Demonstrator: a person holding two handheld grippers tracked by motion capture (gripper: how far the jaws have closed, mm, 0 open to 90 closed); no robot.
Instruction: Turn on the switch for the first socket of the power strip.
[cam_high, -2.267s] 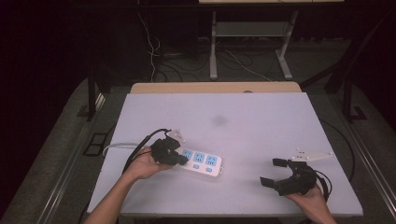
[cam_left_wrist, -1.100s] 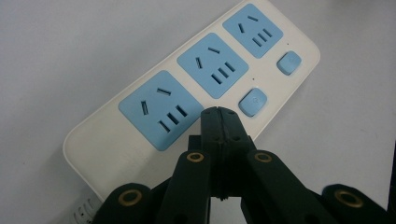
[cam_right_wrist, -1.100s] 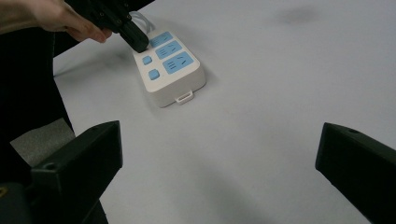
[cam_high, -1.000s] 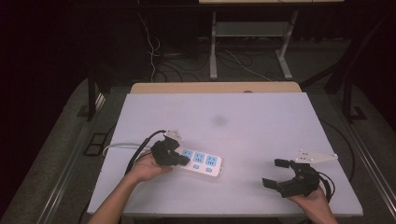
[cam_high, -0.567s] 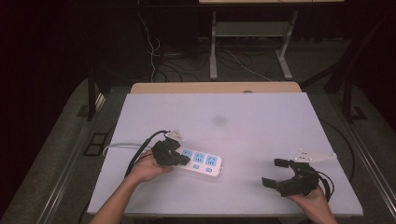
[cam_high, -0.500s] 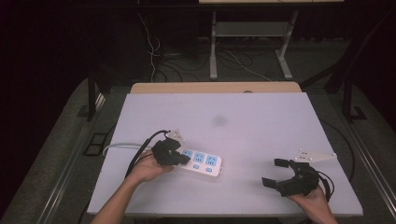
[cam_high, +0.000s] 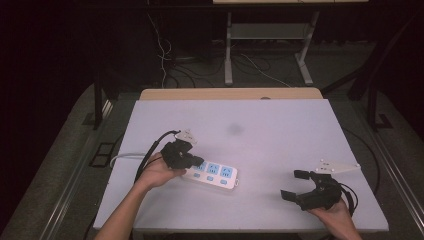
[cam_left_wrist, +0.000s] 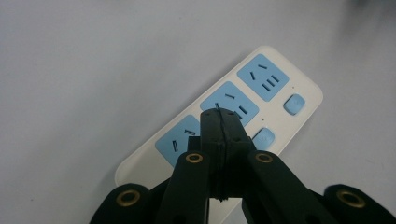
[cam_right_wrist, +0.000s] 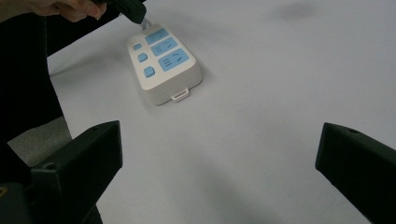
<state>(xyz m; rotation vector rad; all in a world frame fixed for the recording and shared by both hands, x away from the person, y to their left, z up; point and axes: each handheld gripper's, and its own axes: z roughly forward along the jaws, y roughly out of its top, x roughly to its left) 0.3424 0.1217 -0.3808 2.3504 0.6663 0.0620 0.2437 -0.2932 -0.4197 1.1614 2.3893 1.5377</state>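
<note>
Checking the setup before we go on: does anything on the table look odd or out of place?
Only a faint dark smudge on the table, beyond the power strip. The strip lies flat and looks undamaged.

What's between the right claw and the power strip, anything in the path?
Nothing visible. The right claw sits open at the table's near right, and only bare tabletop lies between it and the power strip. The left claw, shut, is at the strip's far end, off that line.
</note>
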